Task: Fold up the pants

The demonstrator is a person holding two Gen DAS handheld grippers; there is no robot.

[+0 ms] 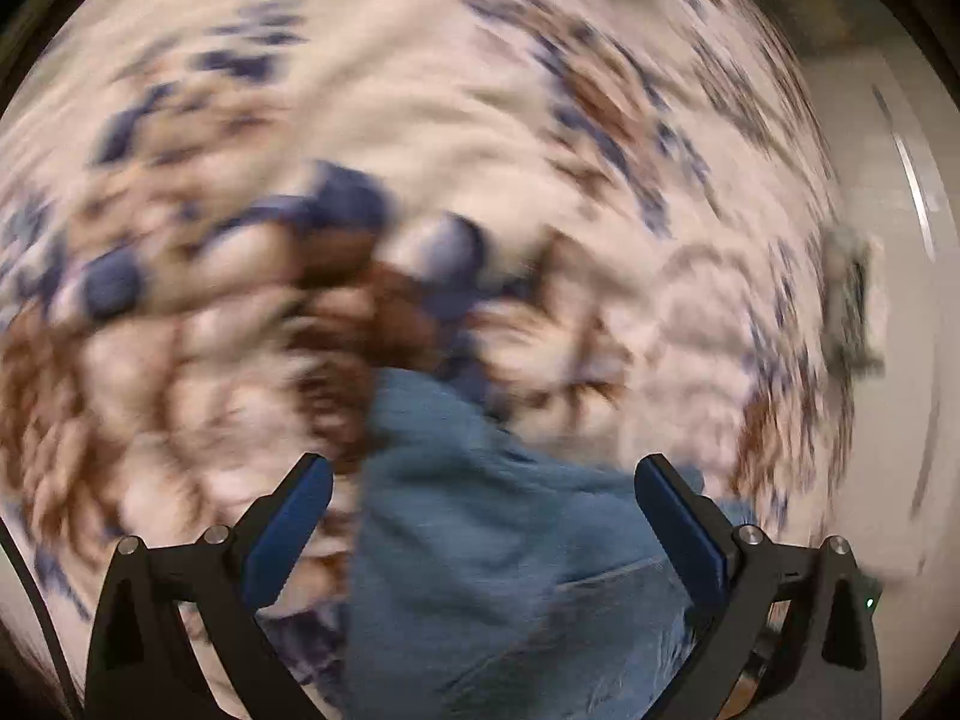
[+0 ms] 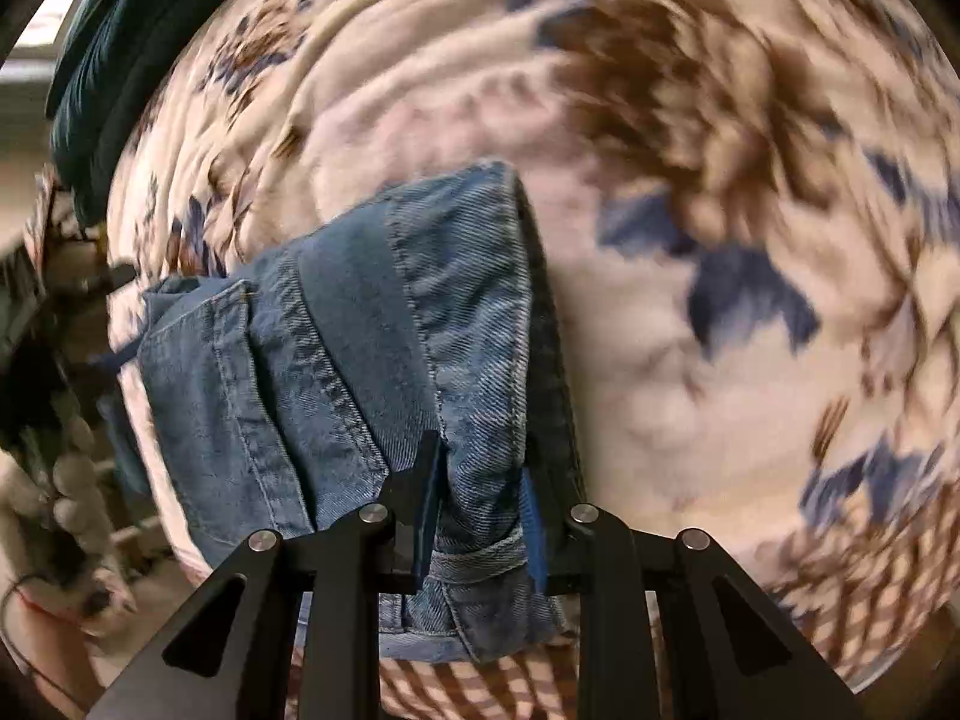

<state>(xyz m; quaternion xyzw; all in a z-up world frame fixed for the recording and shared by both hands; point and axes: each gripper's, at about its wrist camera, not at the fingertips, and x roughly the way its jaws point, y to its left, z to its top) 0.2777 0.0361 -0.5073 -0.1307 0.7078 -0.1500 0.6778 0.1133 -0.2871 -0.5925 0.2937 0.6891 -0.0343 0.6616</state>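
The blue denim pants (image 2: 360,348) lie bunched on a floral bedspread (image 2: 690,360). My right gripper (image 2: 480,468) is shut on a fold of the denim near a hem, with the cloth pinched between its blue pads. In the left wrist view, which is motion-blurred, my left gripper (image 1: 483,480) is open, its fingers spread wide over a bare part of the pants (image 1: 480,540), which lies between and below them without being pinched.
The white bedspread with brown and blue flowers (image 1: 420,90) fills both views. A dark teal cloth (image 2: 120,48) lies at the upper left in the right wrist view. A pale floor or wall (image 1: 900,300) shows past the bed's right edge.
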